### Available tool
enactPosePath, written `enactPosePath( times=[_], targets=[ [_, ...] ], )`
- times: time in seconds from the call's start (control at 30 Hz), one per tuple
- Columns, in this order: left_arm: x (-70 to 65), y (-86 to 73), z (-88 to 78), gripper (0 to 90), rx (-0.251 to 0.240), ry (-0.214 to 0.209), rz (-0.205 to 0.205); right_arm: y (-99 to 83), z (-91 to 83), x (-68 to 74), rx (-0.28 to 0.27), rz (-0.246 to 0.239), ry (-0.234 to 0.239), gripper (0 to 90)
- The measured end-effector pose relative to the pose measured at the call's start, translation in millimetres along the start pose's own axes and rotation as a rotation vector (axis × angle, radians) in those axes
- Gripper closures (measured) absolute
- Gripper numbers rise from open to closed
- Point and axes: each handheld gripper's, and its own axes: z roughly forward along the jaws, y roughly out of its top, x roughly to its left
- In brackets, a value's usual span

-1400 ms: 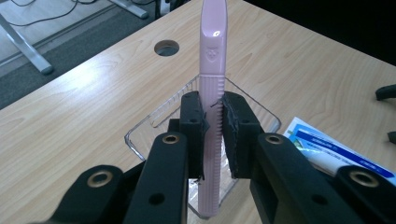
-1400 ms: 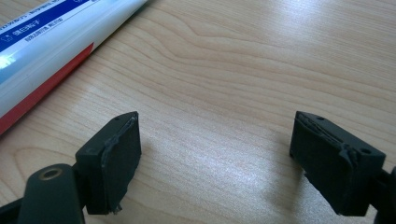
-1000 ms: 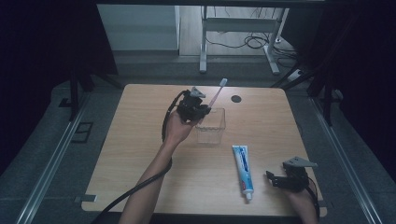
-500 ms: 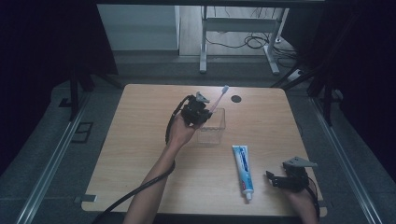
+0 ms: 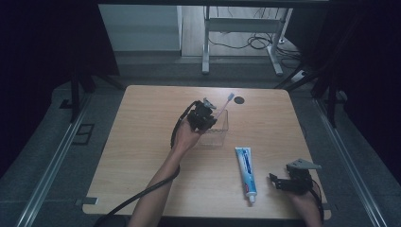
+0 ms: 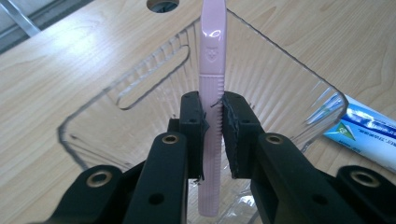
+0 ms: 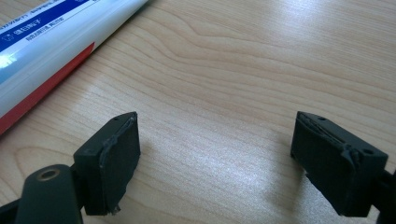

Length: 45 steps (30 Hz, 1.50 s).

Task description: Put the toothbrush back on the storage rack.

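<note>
Nearby, toothpaste tube (image 5: 246, 173) lies beside the spread right gripper (image 7: 217, 156) — left gripper (image 6: 212, 130) clamps pink toothbrush (image 6: 211, 70) over clear bin (image 6: 289, 79).

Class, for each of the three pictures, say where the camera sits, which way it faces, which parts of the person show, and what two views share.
High view: above the person's side, facing forward and down on the table; both forearms, left claw and right claw show.
Left gripper view: on the left claw, looking along shut jaws gripping a pink toothbrush over a clear container.
Right gripper view: on the right claw, low over the wood, jaws open.
Shared: the toothpaste tube shows in all three.
</note>
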Motion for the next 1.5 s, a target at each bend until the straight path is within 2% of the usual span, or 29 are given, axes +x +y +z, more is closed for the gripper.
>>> enactPosePath(
  times=[0.1, 0.23, 0.43, 0.83, 1.5],
  targets=[
    [-2.4, -0.5, 3.0, 78.9, 0.009, -0.007, -0.016, 0.0, 0.0, 0.0, 0.0, 0.0, 0.0, 15.4],
    [-3.2, 0.3, 4.8, 78.8, 0.023, 0.007, 0.007, 0.0, 0.0, 0.0, 0.0, 0.0, 0.0, 15.4],
    [-4.8, 2.0, 6.5, 78.3, 0.071, 0.023, 0.029, 0.0, 0.0, 0.0, 0.0, 0.0, 0.0, 15.3],
    [-5.6, 0.2, 11.2, 77.9, 0.119, 0.027, 0.035, 0.0, 0.0, 0.0, 0.001, -0.001, 0.001, 15.3],
    [-5.2, -0.1, 12.1, 72.6, 0.127, 0.017, 0.03, 0.0, 0.1, 0.0, 0.001, -0.002, 0.001, 15.2]
  ],
)
